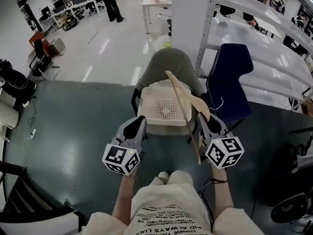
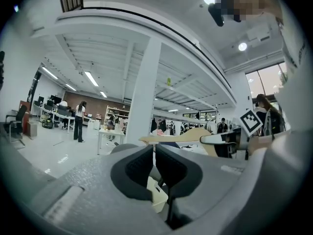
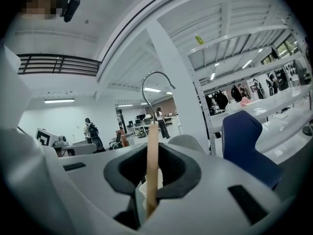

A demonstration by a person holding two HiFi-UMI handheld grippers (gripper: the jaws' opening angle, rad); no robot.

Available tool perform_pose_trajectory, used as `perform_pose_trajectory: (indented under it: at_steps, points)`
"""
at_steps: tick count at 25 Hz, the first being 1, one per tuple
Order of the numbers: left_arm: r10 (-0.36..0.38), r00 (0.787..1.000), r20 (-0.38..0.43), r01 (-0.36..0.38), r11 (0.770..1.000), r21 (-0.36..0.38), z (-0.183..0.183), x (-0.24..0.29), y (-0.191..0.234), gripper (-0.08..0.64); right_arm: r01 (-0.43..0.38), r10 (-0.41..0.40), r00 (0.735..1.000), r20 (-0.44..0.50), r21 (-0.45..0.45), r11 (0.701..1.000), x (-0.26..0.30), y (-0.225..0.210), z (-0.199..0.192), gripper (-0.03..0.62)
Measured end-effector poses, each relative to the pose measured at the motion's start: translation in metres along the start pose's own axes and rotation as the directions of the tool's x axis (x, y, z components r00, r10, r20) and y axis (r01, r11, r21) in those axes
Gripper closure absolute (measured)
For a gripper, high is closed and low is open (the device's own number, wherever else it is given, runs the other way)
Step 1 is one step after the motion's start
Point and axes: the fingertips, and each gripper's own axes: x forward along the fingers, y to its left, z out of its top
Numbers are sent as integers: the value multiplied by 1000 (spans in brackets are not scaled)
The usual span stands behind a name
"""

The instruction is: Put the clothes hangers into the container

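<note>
The right tool (image 1: pixel 206 122) is grasping a wooden hanger (image 1: pixel 182 104) by the white basket (image 1: pixel 148 112) on a grey chair (image 1: pixel 166 62). The left tool (image 1: pixel 136 126) is hovering clenched, empty.

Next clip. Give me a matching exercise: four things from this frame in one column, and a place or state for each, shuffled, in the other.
1 wooden hanger
2 cream container
3 blue chair
4 left gripper

A empty, jaws together
B on the grey chair
C clamped in the right gripper
D beside the metal shelving

Pairs: 1-C, 2-B, 3-D, 4-A
</note>
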Motion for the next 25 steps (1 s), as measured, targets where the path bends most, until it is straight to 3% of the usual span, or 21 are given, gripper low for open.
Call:
perform_pose_trajectory:
  at_steps: [14,20,25]
  points:
    - [47,997,-62,-51,996,-74,-24,69,57,529,-75,78,989,-126,30,997,95,-42,-12,537]
    - [83,990,-111,-99,984,-146,-43,119,83,529,-134,141,967,-211,48,990,150,-70,-17,537]
    - [96,982,-160,-125,975,-182,-63,146,101,529,-194,210,933,-291,83,977,188,-85,-40,537]
